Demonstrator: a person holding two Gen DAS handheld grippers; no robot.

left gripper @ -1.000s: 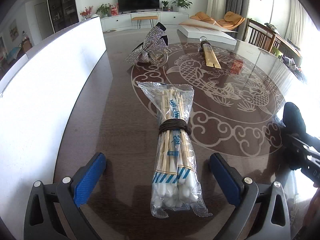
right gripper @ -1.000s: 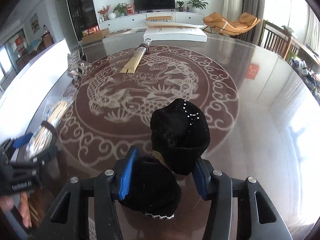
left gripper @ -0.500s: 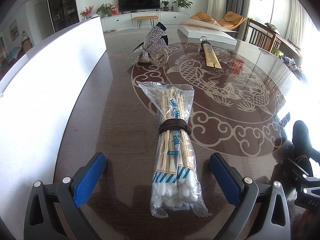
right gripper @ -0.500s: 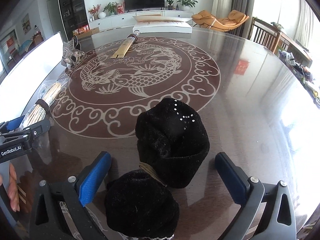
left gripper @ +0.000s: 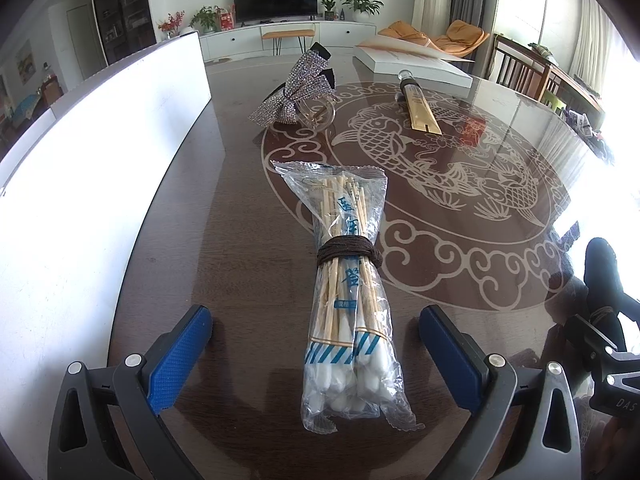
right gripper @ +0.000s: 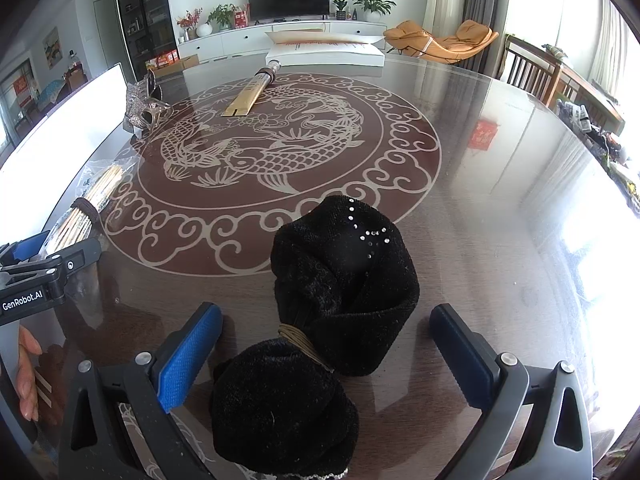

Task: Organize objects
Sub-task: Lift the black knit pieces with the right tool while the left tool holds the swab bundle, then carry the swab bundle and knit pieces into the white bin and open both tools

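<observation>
On the glossy brown table (left gripper: 208, 208) with its carp medallion, the left gripper (left gripper: 316, 356) stands spread wide around a bag of cotton swabs (left gripper: 348, 280) (bound at the middle with dark cord), its blue pads clear of the plastic on both sides. Beyond lie a rhinestone bow (left gripper: 298, 88) and a gold tube (left gripper: 418, 108). To the right, the right gripper (right gripper: 326, 350) is likewise fully parted, a black velvet bundle (right gripper: 340, 280) tied with tan cord resting on the table between its fingers, touched by neither pad.
</observation>
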